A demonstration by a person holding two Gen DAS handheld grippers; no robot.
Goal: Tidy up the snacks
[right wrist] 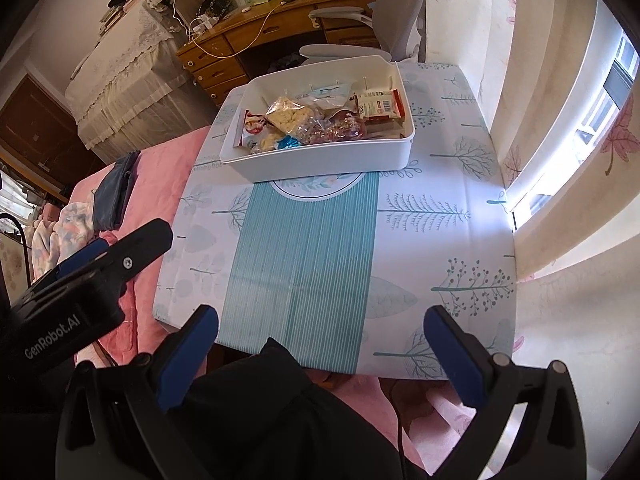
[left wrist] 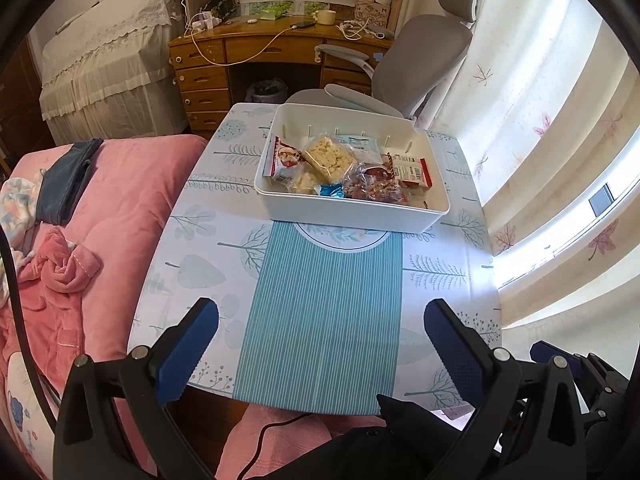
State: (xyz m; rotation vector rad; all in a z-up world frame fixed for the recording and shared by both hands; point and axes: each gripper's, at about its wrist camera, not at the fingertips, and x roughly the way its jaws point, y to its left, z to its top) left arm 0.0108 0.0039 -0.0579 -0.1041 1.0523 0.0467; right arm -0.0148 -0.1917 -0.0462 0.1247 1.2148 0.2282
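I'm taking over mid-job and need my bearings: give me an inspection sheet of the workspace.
Surface: small table with tree-print cloth, teal striped runner.
Job's things: snack packets piled in white bin at the far end.
Clutter: nothing seen on the cloth.
Tongs: left tongs and right tongs open, empty, over the near edge.
Cables: black cable below the table edge.
Surroundings: pink bed, desk, grey chair, curtains.

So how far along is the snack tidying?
Looks nearly done: the snack packets all sit inside the white plastic bin, none loose on the tree-print tablecloth. Nothing is in hand; both grippers' jaws are open and empty. Little visibly remains.
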